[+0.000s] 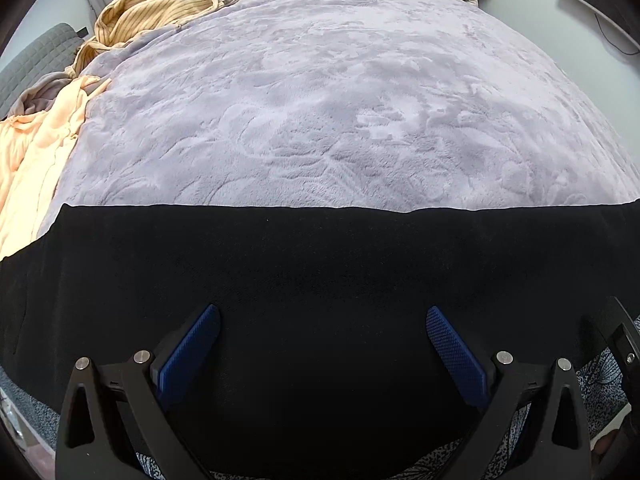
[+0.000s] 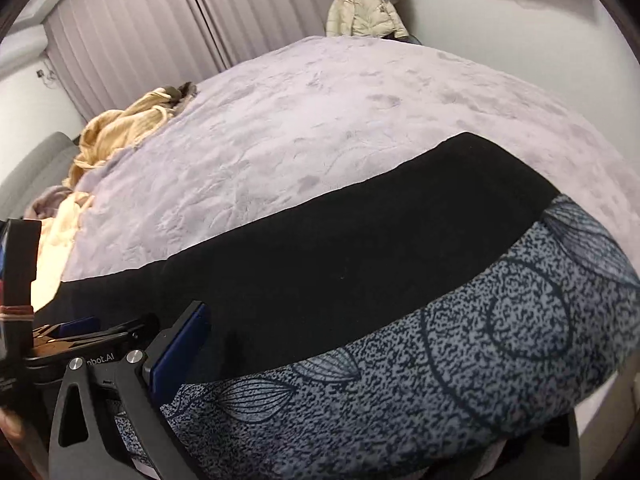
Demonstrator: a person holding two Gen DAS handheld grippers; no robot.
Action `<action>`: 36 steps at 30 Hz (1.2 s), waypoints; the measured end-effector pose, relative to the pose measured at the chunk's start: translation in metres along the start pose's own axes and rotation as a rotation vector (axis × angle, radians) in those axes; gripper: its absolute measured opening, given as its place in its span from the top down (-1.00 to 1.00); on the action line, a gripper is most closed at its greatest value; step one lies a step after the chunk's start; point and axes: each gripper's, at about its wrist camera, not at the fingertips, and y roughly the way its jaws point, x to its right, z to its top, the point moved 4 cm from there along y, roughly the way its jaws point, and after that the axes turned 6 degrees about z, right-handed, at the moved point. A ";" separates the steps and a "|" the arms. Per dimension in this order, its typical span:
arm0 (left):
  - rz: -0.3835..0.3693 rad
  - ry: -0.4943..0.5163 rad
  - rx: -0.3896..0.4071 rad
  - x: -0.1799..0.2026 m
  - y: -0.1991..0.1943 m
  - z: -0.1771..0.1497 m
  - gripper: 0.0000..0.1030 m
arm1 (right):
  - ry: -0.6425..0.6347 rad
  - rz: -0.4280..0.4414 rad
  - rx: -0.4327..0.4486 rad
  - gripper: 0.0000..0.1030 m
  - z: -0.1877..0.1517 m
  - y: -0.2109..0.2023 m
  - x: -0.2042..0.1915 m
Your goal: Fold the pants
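The black pants (image 1: 320, 272) lie flat in a long band across the near edge of the bed, and show in the right wrist view (image 2: 340, 248) too. My left gripper (image 1: 323, 316) hovers over the pants with its blue fingertips (image 1: 208, 320) wide apart and nothing between them. In the right wrist view only the left blue finger (image 2: 188, 344) of my right gripper shows, at the near edge of the pants; the other finger is hidden under the patterned bedding. The left gripper's body (image 2: 24, 312) shows at the left edge there.
A lilac plush blanket (image 1: 340, 100) covers the bed. Tan striped clothes (image 1: 152, 12) and peach fabric (image 1: 36, 152) lie along the left side. A blue-grey patterned bedspread (image 2: 480, 344) hangs at the near edge. A cream jacket (image 2: 364, 8) hangs on the far wall.
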 end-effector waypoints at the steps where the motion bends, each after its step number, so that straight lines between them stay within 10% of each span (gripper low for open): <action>1: -0.001 -0.002 0.002 -0.001 0.000 0.000 -1.00 | -0.003 0.005 0.000 -1.00 0.001 -0.002 -0.001; 5: 0.005 -0.003 0.018 -0.001 0.002 -0.001 -1.00 | -0.003 0.069 0.008 -0.93 0.002 0.004 0.016; 7: 0.004 0.003 0.022 0.002 0.004 0.001 -1.00 | -0.056 0.005 -0.022 -0.50 0.000 0.008 0.019; 9: 0.002 0.010 0.031 0.002 0.004 0.001 -1.00 | -0.103 0.029 -0.022 0.53 0.003 -0.004 0.008; 11: 0.003 0.009 0.037 0.003 0.005 0.000 -1.00 | -0.147 0.037 -0.006 0.68 0.006 -0.015 0.001; 16: -0.005 0.040 0.037 0.004 0.003 0.001 -1.00 | -0.298 -0.011 0.068 0.69 0.008 -0.046 -0.046; 20: -0.200 -0.013 -0.002 -0.033 -0.023 0.012 -1.00 | -0.472 -0.039 0.160 0.70 0.006 -0.071 -0.109; 25: -0.178 -0.138 0.096 -0.126 -0.055 0.018 -1.00 | -0.610 -0.041 0.214 0.70 0.002 -0.079 -0.173; 36: -0.093 -0.330 0.055 -0.276 -0.032 -0.016 -1.00 | -0.872 0.008 0.114 0.69 -0.062 -0.010 -0.304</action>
